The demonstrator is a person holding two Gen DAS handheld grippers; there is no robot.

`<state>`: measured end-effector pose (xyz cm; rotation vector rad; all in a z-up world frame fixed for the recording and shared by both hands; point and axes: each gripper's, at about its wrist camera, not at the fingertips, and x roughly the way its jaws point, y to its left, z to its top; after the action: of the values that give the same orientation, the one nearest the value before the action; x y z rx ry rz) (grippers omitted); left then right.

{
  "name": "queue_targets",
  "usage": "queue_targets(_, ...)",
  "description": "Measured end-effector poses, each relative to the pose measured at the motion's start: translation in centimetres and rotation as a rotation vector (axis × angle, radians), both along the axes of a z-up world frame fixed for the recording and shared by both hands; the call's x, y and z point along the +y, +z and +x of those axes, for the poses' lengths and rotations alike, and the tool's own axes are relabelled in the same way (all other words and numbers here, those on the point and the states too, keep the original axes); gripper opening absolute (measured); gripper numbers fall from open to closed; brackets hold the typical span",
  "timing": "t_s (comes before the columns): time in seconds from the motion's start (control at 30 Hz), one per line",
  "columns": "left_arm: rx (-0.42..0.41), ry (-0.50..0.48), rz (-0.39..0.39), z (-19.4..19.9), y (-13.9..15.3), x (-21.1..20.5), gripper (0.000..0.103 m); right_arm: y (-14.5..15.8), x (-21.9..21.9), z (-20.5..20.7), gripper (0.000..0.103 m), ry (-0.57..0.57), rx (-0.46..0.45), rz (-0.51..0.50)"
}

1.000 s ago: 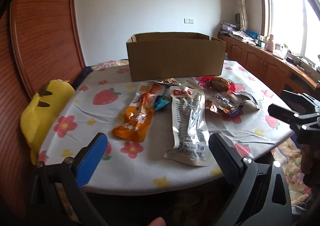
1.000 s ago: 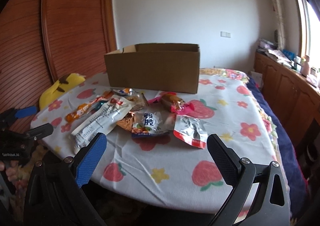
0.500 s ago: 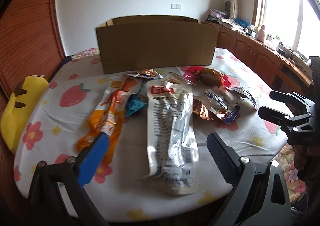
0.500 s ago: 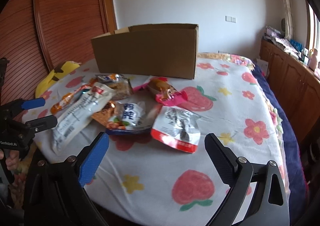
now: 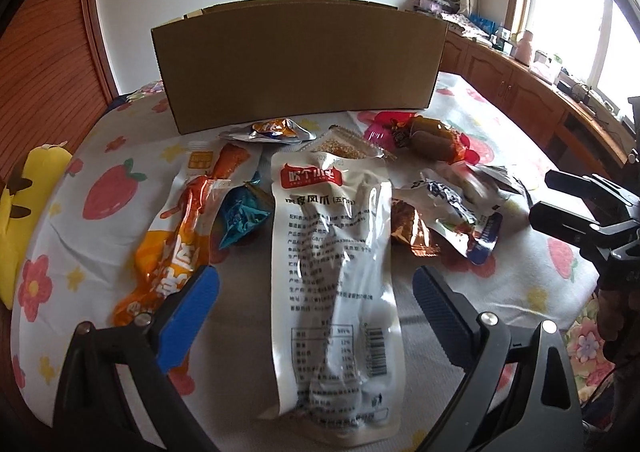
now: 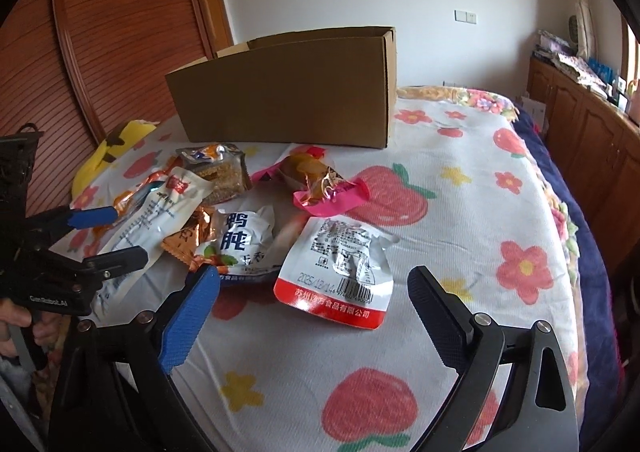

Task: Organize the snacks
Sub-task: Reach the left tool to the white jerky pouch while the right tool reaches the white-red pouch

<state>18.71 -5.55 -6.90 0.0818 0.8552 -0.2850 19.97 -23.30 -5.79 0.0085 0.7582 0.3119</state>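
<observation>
Left wrist view: the left gripper [image 5: 316, 288] is spread wide, nothing between its fingers, and it hangs over the near end of the long pouch [image 5: 332, 276]. This pouch is silver-white w/ a red label at the far end, small black print and a barcode near the near end; it lies lengthwise on the tablecloth [image 5: 100, 236], flat but crinkled. Left of it lies the orange pouch [image 5: 180, 236], also lengthwise, and between the two a small blue packet [image 5: 240, 215]. Behind them stands the box [image 5: 296, 63], brown cardboard, open on top, w/ a small foil packet [image 5: 268, 129] just in front of it. To the right are a brown snack in pink wrap [image 5: 432, 137] and a pile of crumpled foil bags [image 5: 452, 211]. The right gripper [image 5: 556, 207] shows at the right edge, also spread.

Right wrist view: the right gripper [image 6: 312, 300] is wide apart, empty, over the near side of the red-edged pouch [image 6: 340, 272], which is white w/ a barcode and a red strip. Just left of it, touching, lies the white-blue bag [image 6: 240, 240] on an orange foil one [image 6: 188, 240]. The pink wrap [image 6: 320, 187] is behind, the box [image 6: 288, 91] further back. The left gripper [image 6: 116, 236] is at the left, fingers on either side of the long pouch [image 6: 152, 219].
</observation>
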Motion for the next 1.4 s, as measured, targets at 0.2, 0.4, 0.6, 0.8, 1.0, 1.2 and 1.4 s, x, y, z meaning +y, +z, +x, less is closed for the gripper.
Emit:
queue_targets(0.2, 0.046, -0.025, -0.016, 0.6, -0.9, -0.2, 0.090, -0.2, 0.3, 0.7, 0.097, 0.005, 0.005, -0.009)
queue_targets(0.4, 0.043, -0.019, 0.009, 0.9, -1.5, -0.7, 0.090, -0.2, 0.4, 1.0, 0.097, 0.013, 0.004, -0.009)
queue_targets(0.6, 0.023, -0.029, 0.036, 1.1, -1.5, -0.9, 0.074, -0.2, 0.6, 1.2, 0.097, 0.013, 0.011, -0.014)
queue_targets(0.8, 0.017, -0.046, 0.022, 0.6, -1.3, -0.4, 0.056, -0.8, 0.6, 1.6, 0.097, 0.015, 0.034, -0.016)
queue_targets(1.0, 0.028, -0.048, -0.031, -0.2, -1.0, 0.7, 0.050, -1.1, 0.4, 2.3, 0.097, 0.020, 0.058, -0.002)
queue_targets(1.2, 0.005, -0.040, -0.064, -0.7, -0.8, 1.7, 0.049, -1.3, -0.1, 3.3, 0.096, 0.012, 0.095, 0.020)
queue_targets(1.4, -0.012, -0.036, -0.077, -1.1, -0.6, 1.9, 0.049, -1.4, -0.4, 3.7, 0.092, -0.002, 0.115, 0.028)
